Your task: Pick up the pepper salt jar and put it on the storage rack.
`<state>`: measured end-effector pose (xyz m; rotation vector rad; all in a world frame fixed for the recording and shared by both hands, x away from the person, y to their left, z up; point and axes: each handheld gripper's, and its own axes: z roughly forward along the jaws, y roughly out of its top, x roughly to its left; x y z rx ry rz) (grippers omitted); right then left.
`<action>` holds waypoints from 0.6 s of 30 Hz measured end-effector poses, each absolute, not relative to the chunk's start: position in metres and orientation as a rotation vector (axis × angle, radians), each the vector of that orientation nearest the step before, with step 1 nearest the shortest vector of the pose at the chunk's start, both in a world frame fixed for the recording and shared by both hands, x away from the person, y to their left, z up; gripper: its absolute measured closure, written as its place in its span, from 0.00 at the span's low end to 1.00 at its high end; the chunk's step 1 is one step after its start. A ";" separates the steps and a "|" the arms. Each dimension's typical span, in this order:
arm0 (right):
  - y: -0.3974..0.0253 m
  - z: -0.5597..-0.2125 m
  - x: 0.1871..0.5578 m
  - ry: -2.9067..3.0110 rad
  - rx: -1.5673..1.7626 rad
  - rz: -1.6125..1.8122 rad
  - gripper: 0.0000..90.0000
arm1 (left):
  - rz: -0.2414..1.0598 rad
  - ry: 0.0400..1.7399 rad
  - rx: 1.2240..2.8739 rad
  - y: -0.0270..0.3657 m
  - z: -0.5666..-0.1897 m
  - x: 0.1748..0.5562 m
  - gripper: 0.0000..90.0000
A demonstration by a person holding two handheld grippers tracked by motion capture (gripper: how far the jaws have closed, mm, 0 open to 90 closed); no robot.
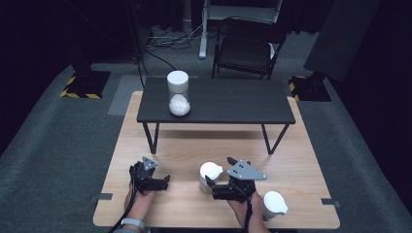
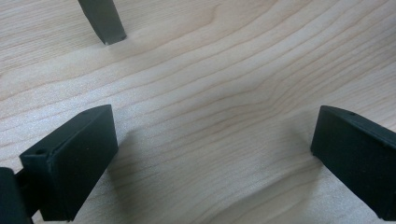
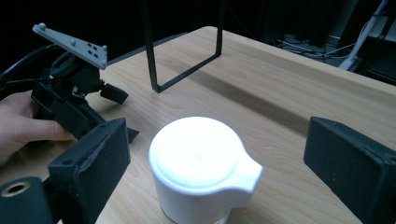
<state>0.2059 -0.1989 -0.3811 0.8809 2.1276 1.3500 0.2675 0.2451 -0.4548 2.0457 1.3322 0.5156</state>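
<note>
So the right gripper point(image 1: 210, 185) is sitting with its jaws spread wide on either side of a white lidded jar point(image 1: 209, 175), not touching it yet. In the right gripper view the jar point(image 3: 198, 170) is standing upright dead centre between the jaws, its lid tab sticking out toward 4 o'clock. My guess is it's lining up for a grab around the body.

The left gripper point(image 1: 166, 182) is resting at about 9 o'clock from the jar, well apart, jaws also spread with nothing but bare wood between them. Looks like it's just parking out of the way.

There's a second white jar point(image 1: 273, 204) near the table edge, roughly 4 o'clock from the first. Up at 12 o'clock a clear lidded jar point(image 1: 178, 93) with something white inside is standing on a small black shelf point(image 1: 233, 102).

Surface is a light wood table point(image 1: 301, 160), pretty clean grain. Room's dark, grey carpet, a black chair point(image 1: 248, 46) behind.
</note>
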 end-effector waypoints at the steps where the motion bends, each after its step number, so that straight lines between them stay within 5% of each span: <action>1: -0.198 -0.382 0.207 2.132 0.881 1.349 0.08 | 0.515 1.333 2.046 0.245 -0.455 0.268 0.00; 18: -0.187 -0.405 0.214 2.173 0.865 1.319 0.08 | 0.515 1.334 2.046 0.245 -0.455 0.267 0.00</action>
